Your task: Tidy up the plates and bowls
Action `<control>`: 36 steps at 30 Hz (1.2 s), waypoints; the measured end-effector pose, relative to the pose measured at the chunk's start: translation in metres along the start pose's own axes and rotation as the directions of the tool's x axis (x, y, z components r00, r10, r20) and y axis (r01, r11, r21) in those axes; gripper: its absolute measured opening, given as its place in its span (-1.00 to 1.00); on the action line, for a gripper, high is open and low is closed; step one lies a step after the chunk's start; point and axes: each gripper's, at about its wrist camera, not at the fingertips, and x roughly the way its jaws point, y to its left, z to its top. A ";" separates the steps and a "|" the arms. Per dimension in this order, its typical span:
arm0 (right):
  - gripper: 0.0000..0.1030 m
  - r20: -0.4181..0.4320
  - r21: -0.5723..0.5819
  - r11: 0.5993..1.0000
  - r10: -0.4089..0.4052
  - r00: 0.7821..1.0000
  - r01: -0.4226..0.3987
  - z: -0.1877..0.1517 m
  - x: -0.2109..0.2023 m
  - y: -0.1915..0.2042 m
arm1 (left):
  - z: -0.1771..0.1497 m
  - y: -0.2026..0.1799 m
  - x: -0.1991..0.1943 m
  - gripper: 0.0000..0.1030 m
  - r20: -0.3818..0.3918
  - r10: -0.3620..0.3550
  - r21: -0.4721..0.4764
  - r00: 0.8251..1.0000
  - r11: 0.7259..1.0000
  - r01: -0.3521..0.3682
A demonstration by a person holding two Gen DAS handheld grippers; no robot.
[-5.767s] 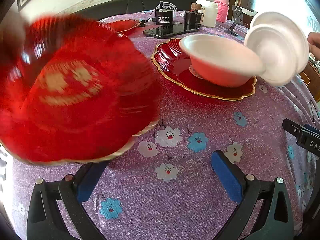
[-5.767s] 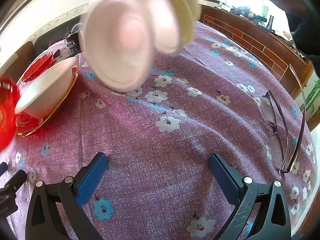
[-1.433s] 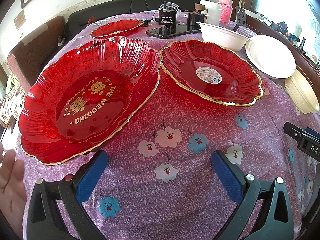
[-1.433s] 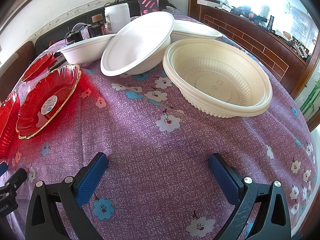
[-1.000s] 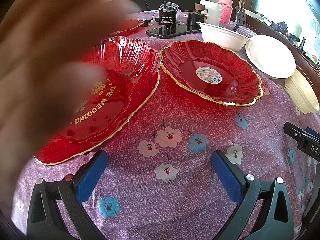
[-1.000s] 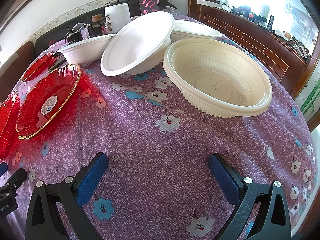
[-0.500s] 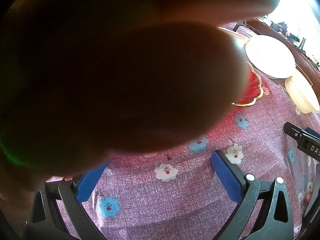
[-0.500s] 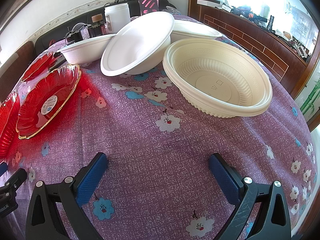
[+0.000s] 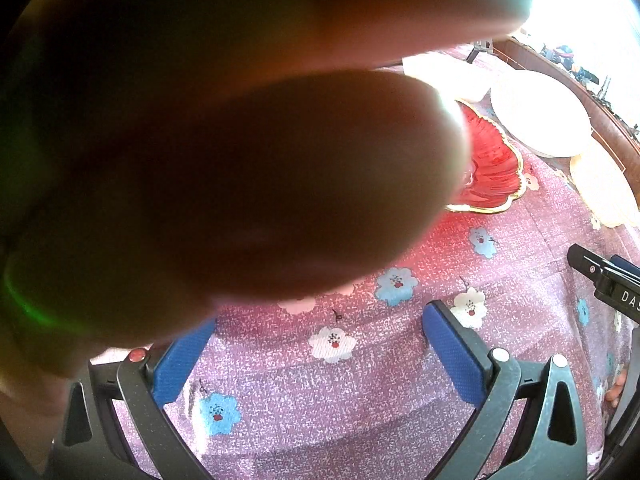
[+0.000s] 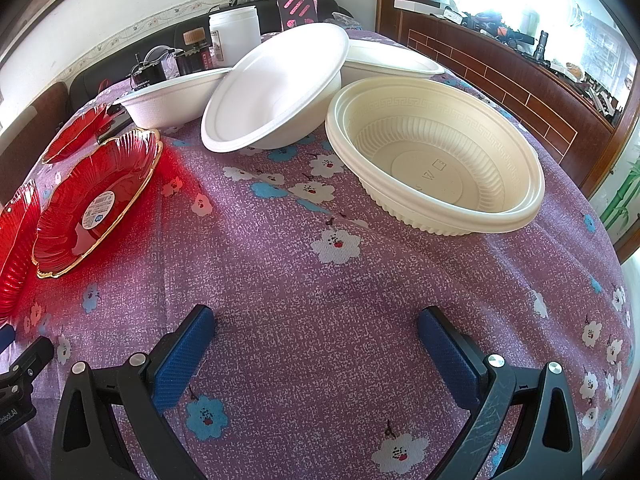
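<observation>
A person's hand [image 9: 224, 152] covers most of the left wrist view, close to the lens. Beyond it only the edge of a red gold-rimmed plate [image 9: 494, 164] and a white bowl [image 9: 540, 114] show. My left gripper [image 9: 320, 344] is open over the cloth, holding nothing. In the right wrist view a cream ribbed bowl [image 10: 436, 156] sits right of centre. A white foam bowl [image 10: 276, 84] leans tilted between two other white bowls [image 10: 172, 102] [image 10: 390, 64]. Red plates lie at left: one with a sticker [image 10: 96, 200], another behind [image 10: 76, 130]. My right gripper [image 10: 316, 328] is open and empty.
A purple flowered tablecloth [image 10: 304, 288] covers the round table. At the back stand a white jar [image 10: 234, 34], a pink bottle [image 10: 298, 0] and dark small gadgets [image 10: 192, 56]. A wooden sideboard [image 10: 520, 76] runs along the right. The other gripper's body [image 9: 608, 280] shows at right.
The hand that rose in front of the left camera still blocks it and has shifted slightly, uncovering a bit more of the right side. The right view is unchanged.
</observation>
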 end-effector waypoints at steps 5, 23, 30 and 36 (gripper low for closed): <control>0.99 0.000 0.000 1.000 0.000 1.000 0.000 0.000 0.000 0.000 | 0.000 0.000 0.000 1.00 0.000 0.000 0.000 1.000 1.000 0.000; 0.99 -0.065 -0.126 0.988 0.084 0.994 -0.092 0.001 -0.001 -0.004 | 0.000 0.000 0.000 1.00 0.000 0.000 0.000 1.000 1.000 0.000; 0.99 -0.075 -0.160 0.968 0.184 0.980 -0.194 -0.012 -0.016 -0.010 | 0.000 0.000 0.000 1.00 0.000 0.000 0.000 1.000 1.000 0.000; 0.96 -0.020 -0.166 0.951 0.262 0.965 -0.262 -0.019 -0.045 -0.015 | 0.000 0.000 0.000 1.00 0.000 0.003 -0.002 1.000 1.000 -0.003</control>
